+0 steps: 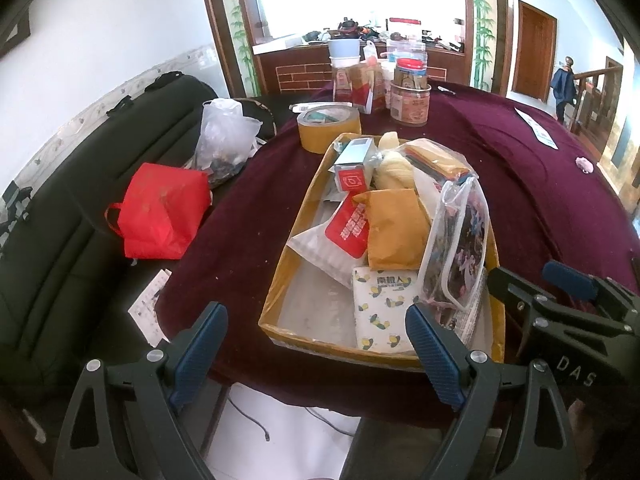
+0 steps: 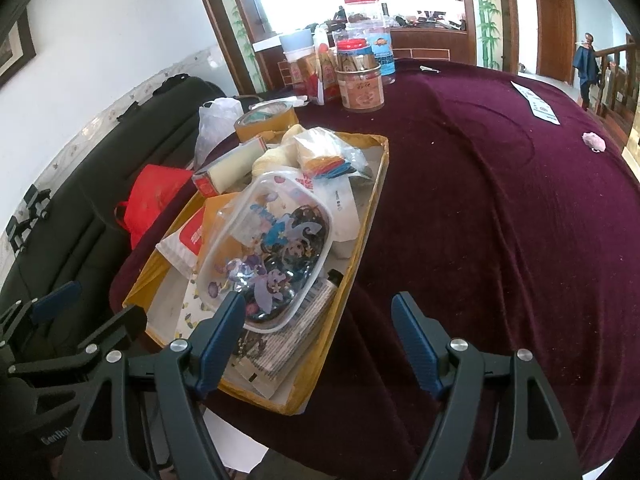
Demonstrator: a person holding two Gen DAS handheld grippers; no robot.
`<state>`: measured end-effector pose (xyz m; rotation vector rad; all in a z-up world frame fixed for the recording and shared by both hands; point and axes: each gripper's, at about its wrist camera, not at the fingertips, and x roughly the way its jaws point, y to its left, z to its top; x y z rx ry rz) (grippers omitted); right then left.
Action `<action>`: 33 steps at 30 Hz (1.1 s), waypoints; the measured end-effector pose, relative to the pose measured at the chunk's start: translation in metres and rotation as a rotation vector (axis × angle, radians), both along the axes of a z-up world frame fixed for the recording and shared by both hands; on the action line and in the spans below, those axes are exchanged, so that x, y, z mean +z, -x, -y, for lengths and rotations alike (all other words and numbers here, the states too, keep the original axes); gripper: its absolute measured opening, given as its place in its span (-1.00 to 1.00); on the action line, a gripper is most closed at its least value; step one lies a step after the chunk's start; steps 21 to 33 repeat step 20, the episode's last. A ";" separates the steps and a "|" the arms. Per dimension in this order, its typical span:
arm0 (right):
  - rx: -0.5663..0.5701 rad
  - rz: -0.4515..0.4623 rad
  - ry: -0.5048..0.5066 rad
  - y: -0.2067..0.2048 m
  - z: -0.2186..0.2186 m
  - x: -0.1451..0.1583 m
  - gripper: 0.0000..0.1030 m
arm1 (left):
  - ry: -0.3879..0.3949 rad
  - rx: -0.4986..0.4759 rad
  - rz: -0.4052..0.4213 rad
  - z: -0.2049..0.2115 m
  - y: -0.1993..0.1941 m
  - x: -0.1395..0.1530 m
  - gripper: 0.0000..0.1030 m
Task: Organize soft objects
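Observation:
A shallow yellow cardboard tray (image 1: 276,292) (image 2: 360,240) sits on the maroon tablecloth, filled with soft packs. On top leans a clear zip pouch with cartoon print (image 1: 460,240) (image 2: 272,256). Beside it lie a white tissue pack with lemon print (image 1: 384,308), a brown paper envelope (image 1: 396,228), a red-and-white bag (image 1: 348,224) and a pale yellow plush (image 1: 390,168). My left gripper (image 1: 316,332) hangs open at the tray's near edge, holding nothing. My right gripper (image 2: 318,320) is open too, its left finger at the pouch's near corner, apart from it.
A roll of tan tape (image 1: 330,126) and several jars and snack boxes (image 1: 408,92) stand beyond the tray. A red bag (image 1: 160,208) and a clear plastic bag (image 1: 224,136) rest on the dark sofa at left. A pink crumpled scrap (image 2: 594,140) lies far right.

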<state>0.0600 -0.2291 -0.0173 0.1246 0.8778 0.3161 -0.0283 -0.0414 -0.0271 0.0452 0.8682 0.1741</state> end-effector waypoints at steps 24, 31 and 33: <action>-0.012 -0.008 -0.006 -0.004 -0.001 -0.003 0.45 | 0.004 0.003 0.006 -0.005 -0.007 -0.006 0.81; -0.012 -0.008 -0.006 -0.004 -0.001 -0.003 0.45 | 0.004 0.003 0.006 -0.005 -0.007 -0.006 0.81; -0.012 -0.008 -0.006 -0.004 -0.001 -0.003 0.45 | 0.004 0.003 0.006 -0.005 -0.007 -0.006 0.81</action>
